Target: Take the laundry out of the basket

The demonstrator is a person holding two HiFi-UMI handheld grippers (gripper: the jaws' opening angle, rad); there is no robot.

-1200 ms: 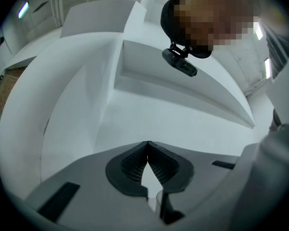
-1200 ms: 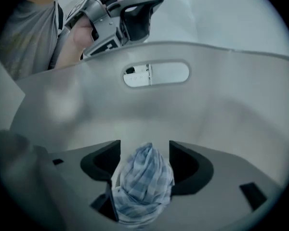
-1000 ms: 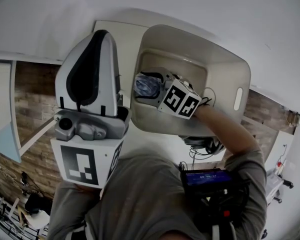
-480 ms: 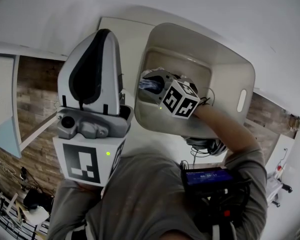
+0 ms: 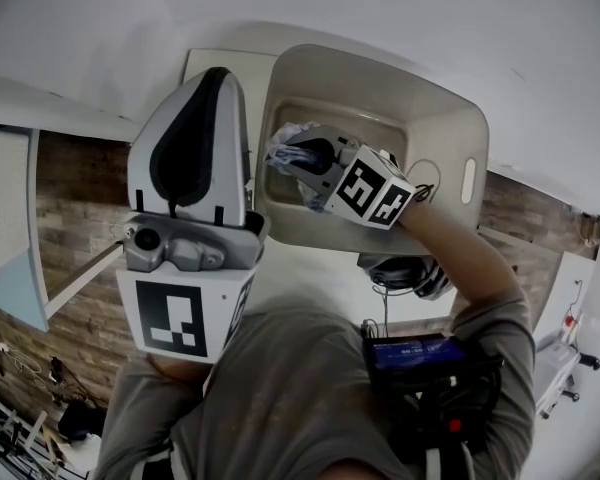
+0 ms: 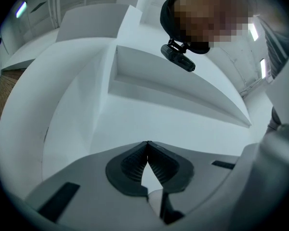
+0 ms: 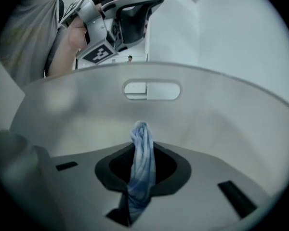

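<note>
A light plastic laundry basket (image 5: 450, 118) sits in front of me in the head view. My right gripper (image 5: 292, 153) reaches inside it, and its jaws are closing with a bunched blue-and-white cloth (image 5: 283, 140) between them. In the right gripper view the cloth (image 7: 140, 167) is squeezed upright between the dark pads (image 7: 166, 170), its top poking out in front of the basket's inner wall (image 7: 221, 114). My left gripper (image 5: 215, 73) is held up outside the basket's left side. Its jaws meet at the tips (image 6: 147, 146), with nothing between them.
The basket has a handle slot (image 7: 151, 90) in its far wall and another (image 5: 469, 179) on its right side. Cables and a headset (image 5: 405, 273) lie below the basket. A dark device (image 5: 415, 353) hangs at my chest. White walls and a ledge (image 6: 173, 90) fill the left gripper view.
The right gripper's jaws have come together on the blue cloth and lifted it a little toward the basket's left wall. The left gripper has stayed raised beside the basket.
</note>
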